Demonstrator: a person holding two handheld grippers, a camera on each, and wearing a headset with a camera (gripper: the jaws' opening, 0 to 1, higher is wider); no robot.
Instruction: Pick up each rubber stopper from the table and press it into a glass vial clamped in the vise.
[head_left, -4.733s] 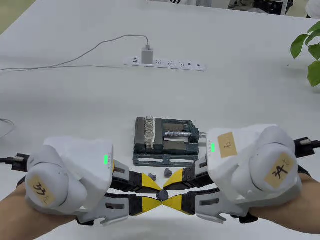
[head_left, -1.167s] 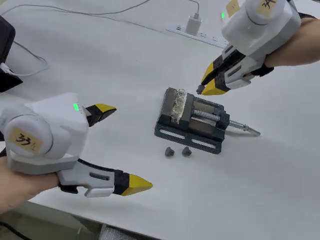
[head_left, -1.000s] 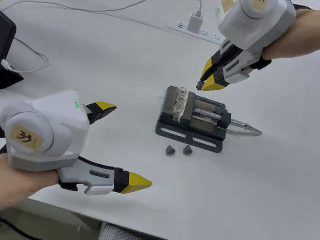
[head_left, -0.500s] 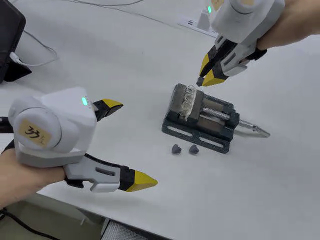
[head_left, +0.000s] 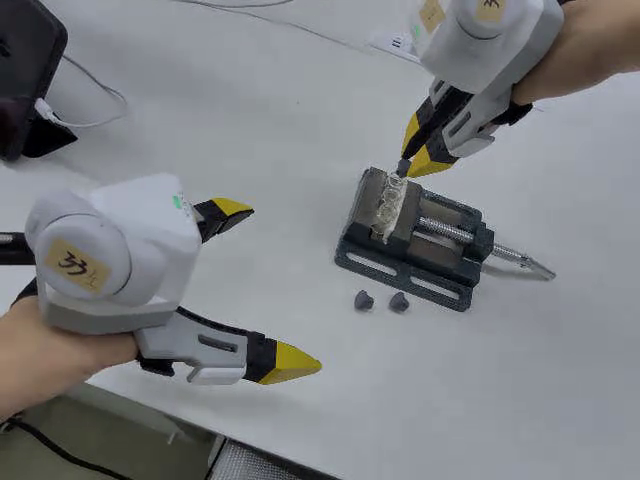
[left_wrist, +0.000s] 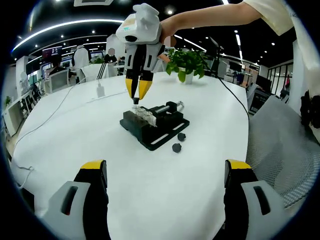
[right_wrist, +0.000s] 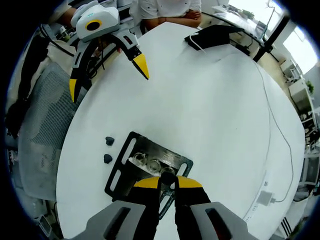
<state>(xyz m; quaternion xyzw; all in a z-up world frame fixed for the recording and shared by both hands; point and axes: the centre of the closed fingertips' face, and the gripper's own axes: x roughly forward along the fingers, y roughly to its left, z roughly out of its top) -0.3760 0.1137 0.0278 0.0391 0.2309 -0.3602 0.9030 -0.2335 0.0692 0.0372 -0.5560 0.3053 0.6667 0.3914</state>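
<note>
A dark vise (head_left: 420, 262) sits on the white table with a row of glass vials (head_left: 388, 203) clamped in it. My right gripper (head_left: 410, 166) hangs just above the far end of that row, shut on a dark rubber stopper (head_left: 402, 171). In the right gripper view the stopper (right_wrist: 167, 176) sits between the tips directly over the end vial (right_wrist: 165, 168). Two loose stoppers (head_left: 363, 298) (head_left: 399, 301) lie on the table in front of the vise. My left gripper (head_left: 263, 285) is held wide open, off to the left, with nothing in it.
A power strip (head_left: 395, 42) lies behind the vise. A black device (head_left: 28, 75) with a white cable sits at the far left. The table's near edge (head_left: 190, 440) runs below my left gripper. A potted plant (left_wrist: 187, 60) stands at the table's far side.
My right gripper has come down and closer with the stopper, from behind the vise to right over the end vial. The left gripper stays open in about the same place.
</note>
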